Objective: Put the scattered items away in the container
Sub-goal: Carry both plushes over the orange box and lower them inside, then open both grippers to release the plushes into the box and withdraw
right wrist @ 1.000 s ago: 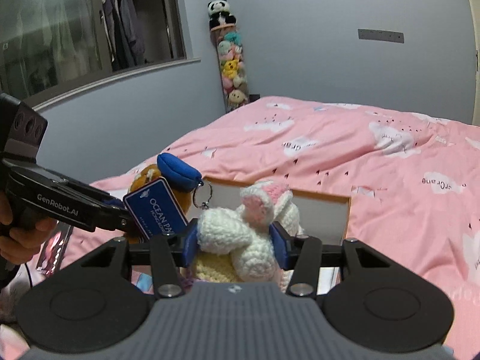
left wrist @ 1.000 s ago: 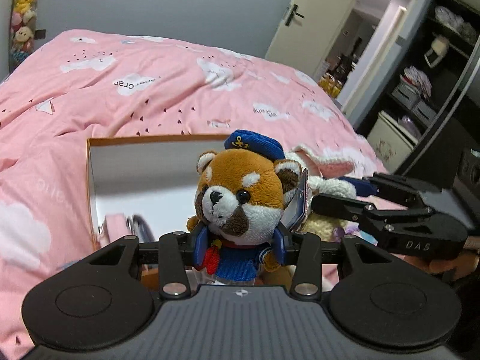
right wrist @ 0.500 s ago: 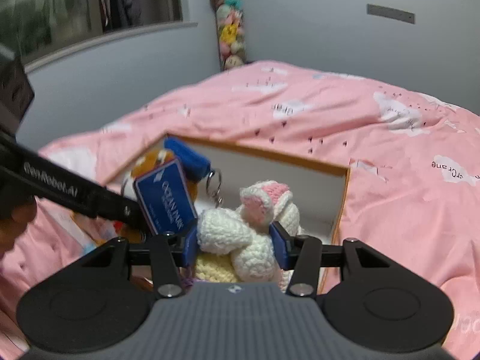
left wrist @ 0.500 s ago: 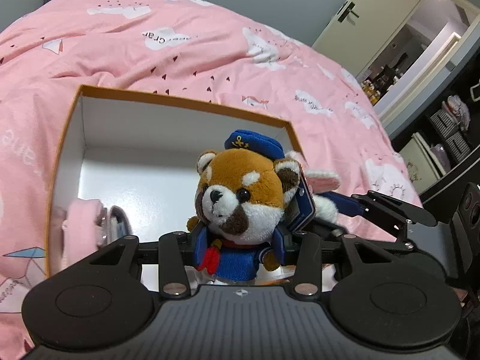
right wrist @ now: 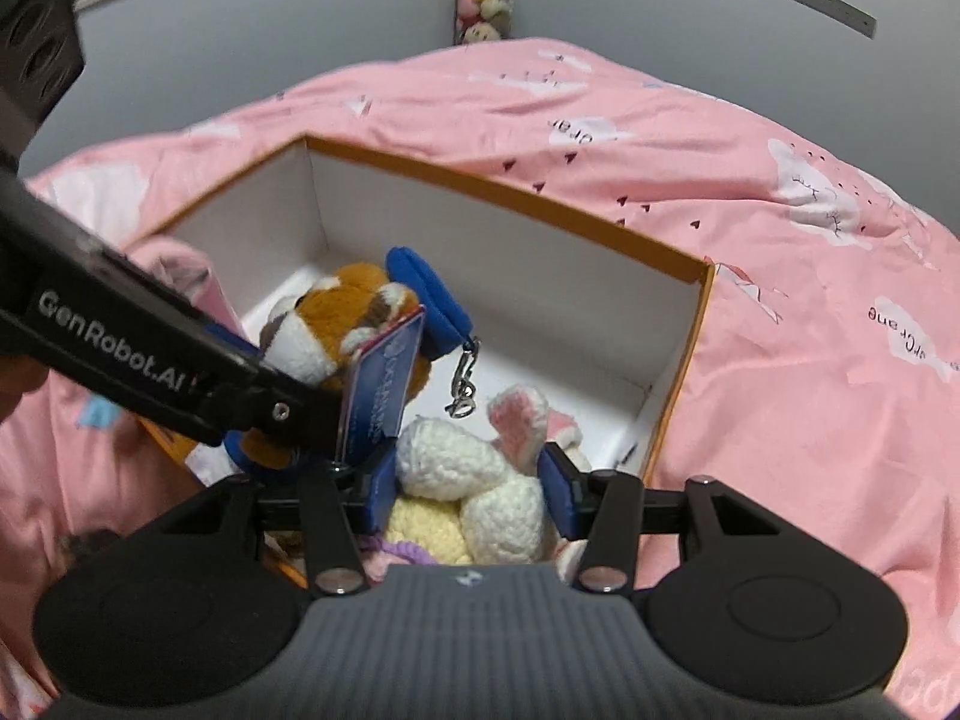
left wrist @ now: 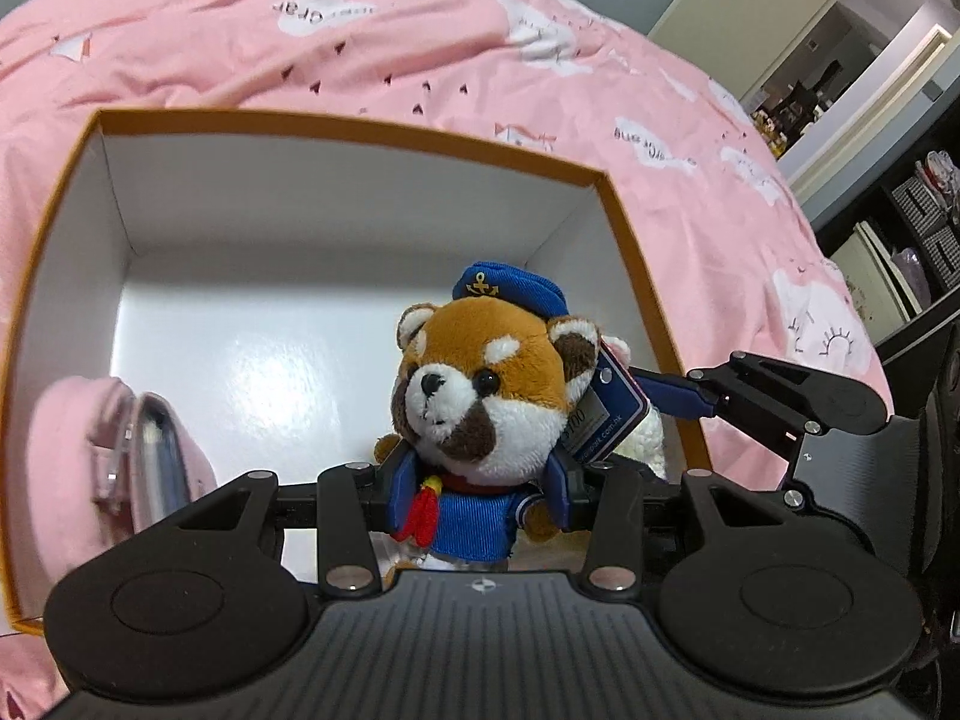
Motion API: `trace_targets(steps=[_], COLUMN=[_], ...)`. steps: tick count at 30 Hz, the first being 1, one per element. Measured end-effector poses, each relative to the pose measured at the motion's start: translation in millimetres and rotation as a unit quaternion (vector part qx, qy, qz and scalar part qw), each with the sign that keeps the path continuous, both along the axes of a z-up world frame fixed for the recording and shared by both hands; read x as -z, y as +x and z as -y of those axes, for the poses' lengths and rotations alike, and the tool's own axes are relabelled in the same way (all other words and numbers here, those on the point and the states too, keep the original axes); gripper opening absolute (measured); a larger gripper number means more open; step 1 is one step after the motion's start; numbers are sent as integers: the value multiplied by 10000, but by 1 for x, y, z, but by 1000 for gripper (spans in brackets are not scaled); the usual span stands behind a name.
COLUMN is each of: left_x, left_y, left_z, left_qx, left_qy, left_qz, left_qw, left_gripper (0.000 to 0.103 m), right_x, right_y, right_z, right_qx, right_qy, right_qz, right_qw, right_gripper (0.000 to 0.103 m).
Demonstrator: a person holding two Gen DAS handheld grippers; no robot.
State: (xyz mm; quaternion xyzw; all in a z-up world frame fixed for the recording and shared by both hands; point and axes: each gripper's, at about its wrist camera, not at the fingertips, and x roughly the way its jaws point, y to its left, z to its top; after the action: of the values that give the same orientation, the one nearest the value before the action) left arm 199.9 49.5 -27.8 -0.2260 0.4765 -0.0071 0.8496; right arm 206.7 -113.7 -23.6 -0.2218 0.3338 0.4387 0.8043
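My left gripper (left wrist: 480,495) is shut on a red panda plush (left wrist: 486,384) with a blue sailor cap and a blue tag, held over the open orange-rimmed white box (left wrist: 360,132). My right gripper (right wrist: 468,495) is shut on a white crocheted bunny (right wrist: 474,468) with pink ears, held low inside the same box (right wrist: 600,213). The two toys hang side by side; the panda (right wrist: 336,324) shows left of the bunny in the right wrist view. A pink item with a clear case (left wrist: 126,450) lies in the box at the left.
The box sits on a pink cloud-print bed cover (left wrist: 420,42). A door and dark shelves (left wrist: 888,192) stand beyond the bed at the right. A grey wall and a column of plush toys (right wrist: 483,0) are behind the bed.
Both grippers have tilted down and moved forward over the box, each still holding its toy. The box interior now fills the views and the toys sit lower in it.
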Motion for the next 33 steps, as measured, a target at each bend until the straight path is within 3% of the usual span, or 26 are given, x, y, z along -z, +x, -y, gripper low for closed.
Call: trace_targets(steps=[12,21,25,33], left_x=[17,32,36,36], left_y=[12,26,26,21], left_z=[9,16,17,12], left_qx=[129,209,273,253], left_qy=[-21,-30,-1,-4], left_qz=[-309,-583,-614,-607], left_qw=[9994,9981,9977,9978], left_gripper=[49,49,49,53], right_x=[-6,-15,-15,-11], right_y=[-7,-31,-35,-34], right_z=[10,21,25,27], right_qx=[145,369,405,567], right_qy=[-158,-232,-259,-268], right_qz=[316,859,838,784], right_qw=[9993,9954,9953,9949], right_gripper=[54,57,62,63])
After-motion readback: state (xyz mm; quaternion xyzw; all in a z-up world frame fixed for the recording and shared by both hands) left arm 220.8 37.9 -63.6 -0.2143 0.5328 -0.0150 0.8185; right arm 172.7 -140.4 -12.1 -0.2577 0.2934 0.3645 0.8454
